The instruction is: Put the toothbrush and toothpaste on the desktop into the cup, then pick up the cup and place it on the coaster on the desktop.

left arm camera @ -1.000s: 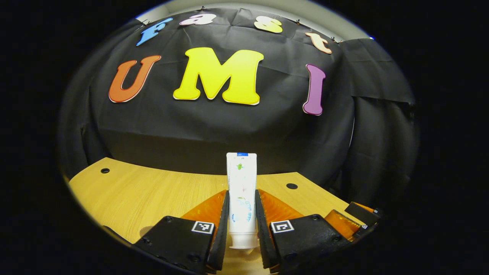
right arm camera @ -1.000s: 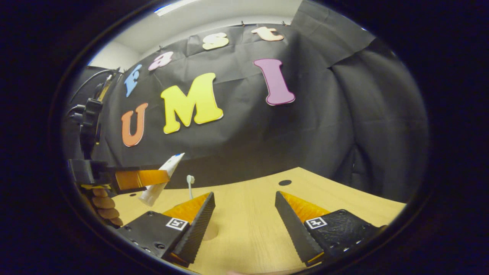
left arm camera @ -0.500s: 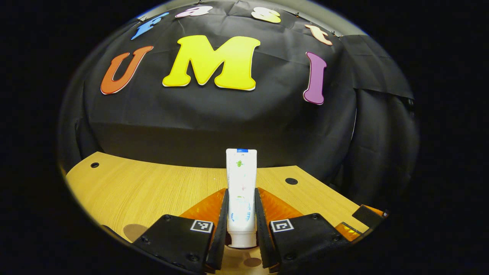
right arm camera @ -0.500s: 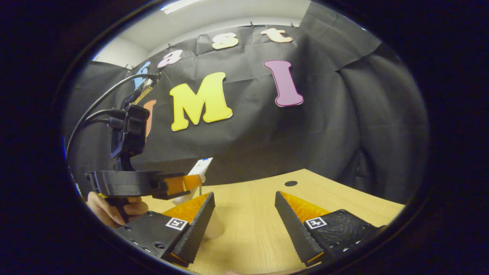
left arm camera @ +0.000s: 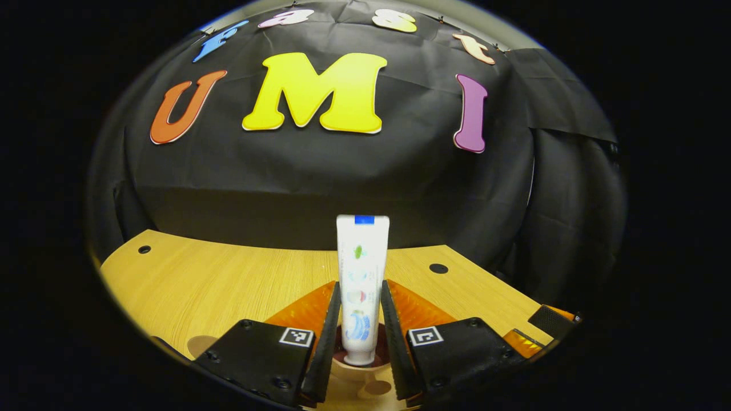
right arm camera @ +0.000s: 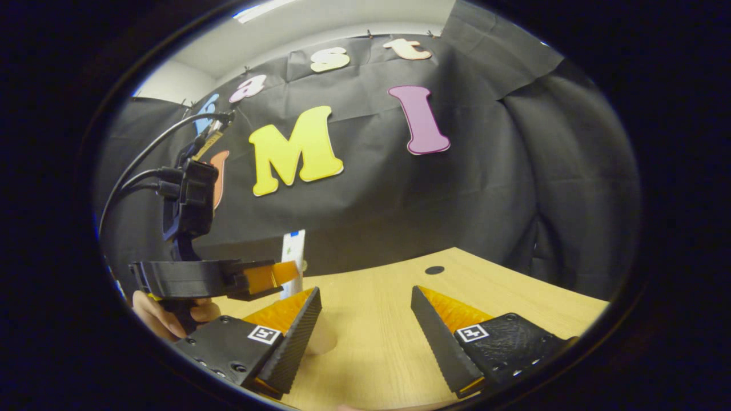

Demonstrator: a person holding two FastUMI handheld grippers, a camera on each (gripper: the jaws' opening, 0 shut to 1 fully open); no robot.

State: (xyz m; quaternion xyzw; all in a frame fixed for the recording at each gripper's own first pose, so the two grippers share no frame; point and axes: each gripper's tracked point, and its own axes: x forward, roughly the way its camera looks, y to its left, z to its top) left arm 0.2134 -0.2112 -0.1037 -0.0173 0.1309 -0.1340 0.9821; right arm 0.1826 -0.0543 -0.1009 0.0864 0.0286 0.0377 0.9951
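Note:
The white toothpaste tube (left arm camera: 361, 268) stands upright between the fingers of my left gripper (left arm camera: 360, 282), cap down inside the tan cup (left arm camera: 349, 372) with a dark red inside. The fingers sit slightly open, with narrow gaps beside the lower tube. A brown round coaster (left arm camera: 200, 345) peeks out at lower left, partly behind the finger base. In the right gripper view the left gripper (right arm camera: 282, 274) is level at the left, held by a hand (right arm camera: 165, 314), with the tube (right arm camera: 293, 254) rising through its tips. My right gripper (right arm camera: 365, 289) is open over bare desk, with the cup (right arm camera: 325, 341) behind its left finger.
The wooden desktop (left arm camera: 228, 279) has small dark holes (left arm camera: 438, 268) near its back edge. Black cloth closes the booth behind and to the right. Cables (right arm camera: 143, 165) run up from the left gripper's body. In the right gripper view, bare desk (right arm camera: 514, 291) stretches off to the right.
The tube has swung from tilted to upright and sunk a little into the cup. The left fingers have parted slightly. The right gripper has barely moved.

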